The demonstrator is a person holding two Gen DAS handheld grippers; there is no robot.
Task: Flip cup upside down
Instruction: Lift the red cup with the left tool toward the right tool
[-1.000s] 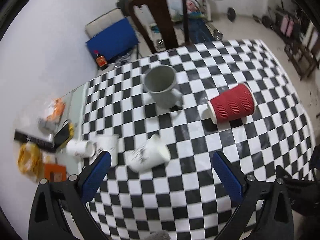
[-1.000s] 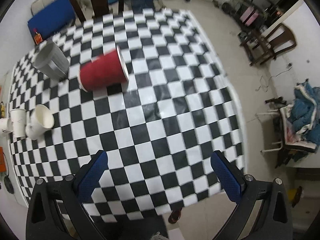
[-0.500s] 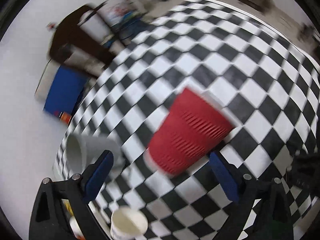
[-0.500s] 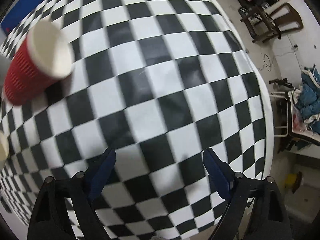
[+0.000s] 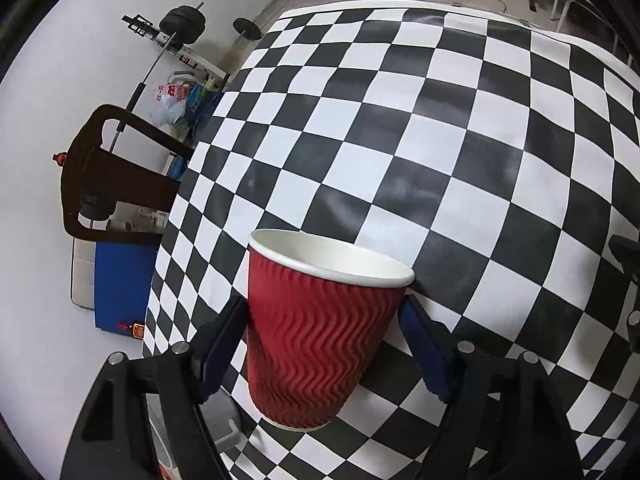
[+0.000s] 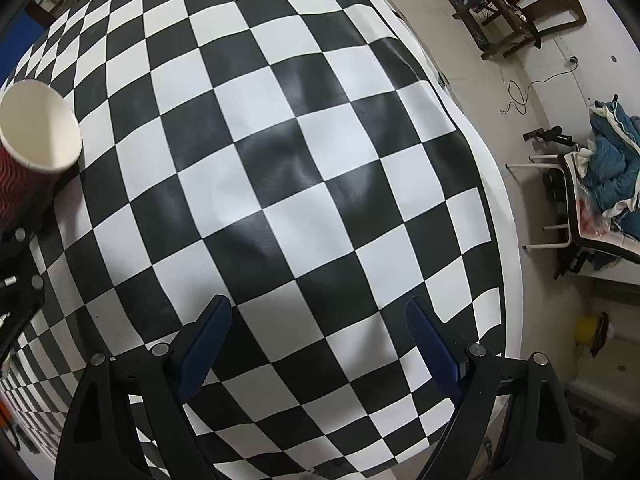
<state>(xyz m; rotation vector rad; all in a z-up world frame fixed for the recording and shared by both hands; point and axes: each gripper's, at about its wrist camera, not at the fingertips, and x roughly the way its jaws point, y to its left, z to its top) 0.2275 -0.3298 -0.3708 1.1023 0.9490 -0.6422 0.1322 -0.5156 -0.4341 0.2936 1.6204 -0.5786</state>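
Observation:
A red ribbed paper cup [image 5: 316, 340] with a white rim sits between the blue pads of my left gripper [image 5: 324, 320], mouth pointing away from the camera, over the checkered table [image 5: 460, 140]. Both pads touch its sides, so the gripper is shut on it. The same cup [image 6: 36, 148] shows at the left edge of the right wrist view, its white inside facing the camera. My right gripper [image 6: 320, 344] is open and empty, close above the checkered cloth near the table's right edge.
A dark wooden chair [image 5: 116, 176] and a blue mat [image 5: 120, 280] stand beyond the table's far left side. A grey mug [image 5: 224, 420] lies low behind the left fingers. A chair with blue clothes [image 6: 600, 184] stands on the floor to the right.
My left gripper moved onto the red cup lying on its side and closed on it. The right gripper dropped closer to the table and stayed open.

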